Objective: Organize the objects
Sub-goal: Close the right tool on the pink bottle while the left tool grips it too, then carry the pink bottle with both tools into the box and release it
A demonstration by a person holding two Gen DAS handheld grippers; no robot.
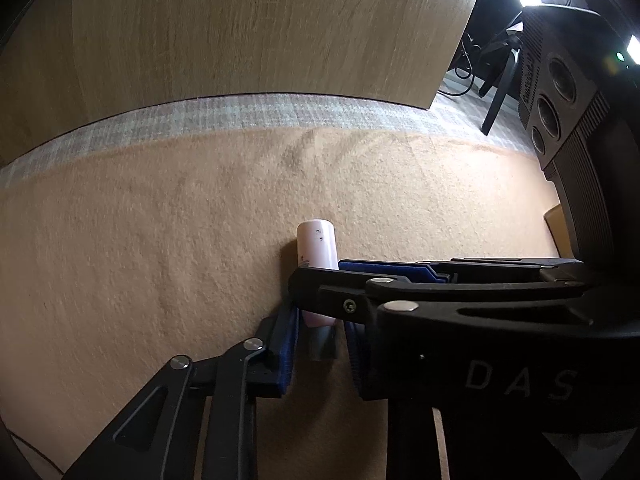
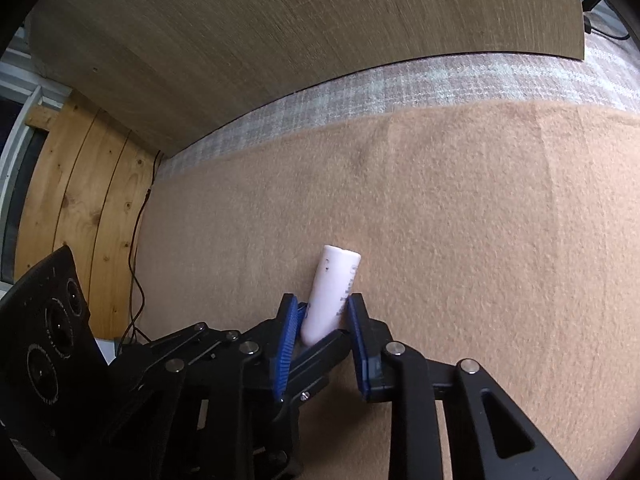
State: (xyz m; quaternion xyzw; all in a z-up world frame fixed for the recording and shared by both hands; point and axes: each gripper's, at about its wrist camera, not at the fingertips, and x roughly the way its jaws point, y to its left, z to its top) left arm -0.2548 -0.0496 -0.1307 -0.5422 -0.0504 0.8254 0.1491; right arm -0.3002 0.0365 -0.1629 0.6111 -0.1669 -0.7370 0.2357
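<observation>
Down at the bottom middle of my left wrist view, my left gripper (image 1: 322,320) has its two blue pads (image 1: 289,354) on either side of the lower end of a pale pink tube (image 1: 316,244). The jaws are pretty narrow, only a bit wider than the tube. The tube's dark cap (image 1: 322,346) sits in the gap between the pads, with a sliver of space on each side. Whether the pads actually pinch the pink body higher up, I can't tell, because a black finger of my other tool cuts straight across that spot.

That other tool is my right gripper (image 2: 322,300), which comes in from the right edge of the left view and crosses over the tube. From its own camera the picture is clearer. Its jaws are also narrow, and both blue pads are pressed up against the sides of the tube near its lower part, so it's clamped on. The tube's top end sticks out past the fingertips toward the middle of the frame, leaning a little to the right, and there's some grey lettering down its side. One finger from the left gripper pokes in from the lower left, right under the tube's bottom end.

The tube itself is low over a tan felt mat (image 1: 160,240). A pale checked cloth strip (image 1: 200,116) and a wood panel (image 1: 240,20) fill the upper part of both views.
</observation>
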